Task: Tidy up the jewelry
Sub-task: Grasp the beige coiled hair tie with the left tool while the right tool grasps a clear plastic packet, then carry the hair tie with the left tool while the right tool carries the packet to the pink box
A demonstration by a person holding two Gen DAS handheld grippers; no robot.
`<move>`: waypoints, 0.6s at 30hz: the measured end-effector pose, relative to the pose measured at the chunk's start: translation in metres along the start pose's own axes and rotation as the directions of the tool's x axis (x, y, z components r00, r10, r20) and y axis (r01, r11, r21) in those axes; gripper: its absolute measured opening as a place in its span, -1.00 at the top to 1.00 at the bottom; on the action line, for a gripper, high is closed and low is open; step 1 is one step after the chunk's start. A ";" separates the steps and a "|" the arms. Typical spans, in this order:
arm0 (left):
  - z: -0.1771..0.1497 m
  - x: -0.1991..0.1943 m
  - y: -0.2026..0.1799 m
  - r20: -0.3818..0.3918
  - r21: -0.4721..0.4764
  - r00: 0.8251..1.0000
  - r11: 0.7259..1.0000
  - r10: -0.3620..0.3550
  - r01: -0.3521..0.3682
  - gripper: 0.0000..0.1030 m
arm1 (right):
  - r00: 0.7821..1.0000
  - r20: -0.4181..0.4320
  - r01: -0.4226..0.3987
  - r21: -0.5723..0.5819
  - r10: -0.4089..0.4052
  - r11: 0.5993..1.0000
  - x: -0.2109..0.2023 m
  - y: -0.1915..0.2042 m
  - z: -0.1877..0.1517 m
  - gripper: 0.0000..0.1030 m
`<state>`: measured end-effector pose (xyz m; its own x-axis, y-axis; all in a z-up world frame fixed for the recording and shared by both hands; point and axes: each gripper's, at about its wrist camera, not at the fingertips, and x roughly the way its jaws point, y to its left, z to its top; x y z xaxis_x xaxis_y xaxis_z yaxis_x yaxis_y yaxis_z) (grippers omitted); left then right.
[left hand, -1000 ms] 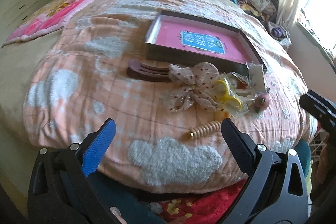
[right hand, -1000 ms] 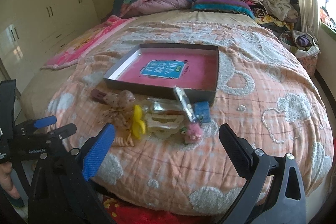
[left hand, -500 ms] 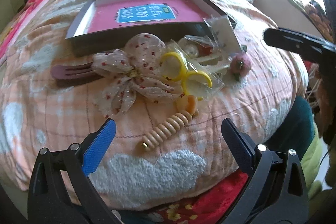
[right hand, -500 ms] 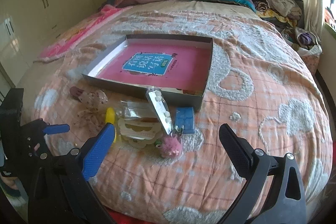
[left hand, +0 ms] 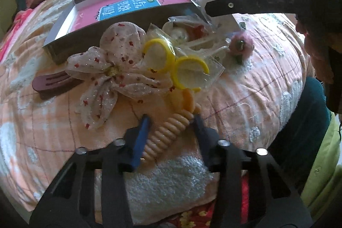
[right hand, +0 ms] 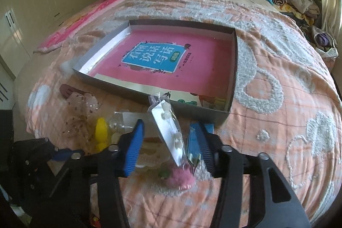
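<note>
1. A maroon hair claw (left hand: 51,84) lies at the left on the quilt (left hand: 256,99), partly under a spotted fabric bow (left hand: 111,69).
2. The left gripper (left hand: 170,121) has its 2 fingers narrowed around a beige spiral hair tie (left hand: 166,134); contact is unclear.
3. Yellow rings (left hand: 171,61) in clear wrap lie just past it.
4. The right gripper (right hand: 171,140) flanks an upright packet of white studs (right hand: 168,129), fingers apart.
5. The grey tray (right hand: 234,69) sits behind.

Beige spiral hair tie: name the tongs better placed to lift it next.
Left. The left tongs already straddle the beige spiral hair tie, jaws open on either side. The right tongs flank the clear earring packet instead.
</note>
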<state>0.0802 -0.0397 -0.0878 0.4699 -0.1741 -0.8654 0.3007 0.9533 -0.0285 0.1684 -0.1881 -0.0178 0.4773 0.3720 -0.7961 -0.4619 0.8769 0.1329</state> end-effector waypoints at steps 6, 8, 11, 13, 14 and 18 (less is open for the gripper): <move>-0.002 -0.007 -0.003 0.006 -0.023 1.000 0.999 -0.027 0.027 0.78 | 0.999 -0.004 -0.037 0.032 0.038 0.999 0.006 -0.007 -0.001 0.65; -0.002 -0.010 -0.003 0.010 -0.041 0.999 0.998 -0.044 0.044 0.78 | 0.999 0.008 -0.052 0.059 0.052 0.997 0.002 -0.012 -0.003 0.68; -0.003 -0.017 -0.006 0.020 -0.055 0.998 0.997 -0.059 0.060 0.78 | 0.996 0.037 -0.087 0.110 0.083 0.990 -0.009 -0.022 -0.007 0.69; -0.004 -0.023 -0.008 0.029 -0.061 0.998 0.996 -0.060 0.062 0.78 | 0.993 0.064 -0.103 0.137 0.095 0.985 -0.019 -0.029 -0.011 0.70; -0.003 -0.025 -0.008 0.033 -0.070 0.997 0.995 -0.068 0.070 0.78 | 0.992 0.079 -0.113 0.150 0.102 0.982 -0.026 -0.033 -0.013 0.70; 0.001 -0.038 -0.007 0.054 -0.102 0.994 0.990 -0.092 0.097 0.78 | 0.986 0.127 -0.131 0.187 0.108 0.974 -0.050 -0.045 -0.019 0.70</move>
<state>0.0613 -0.0400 -0.0541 0.4846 -0.2739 -0.8308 0.2583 0.9522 -0.1632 0.1511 -0.2524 0.0043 0.5161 0.5000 -0.6954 -0.3721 0.8622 0.3438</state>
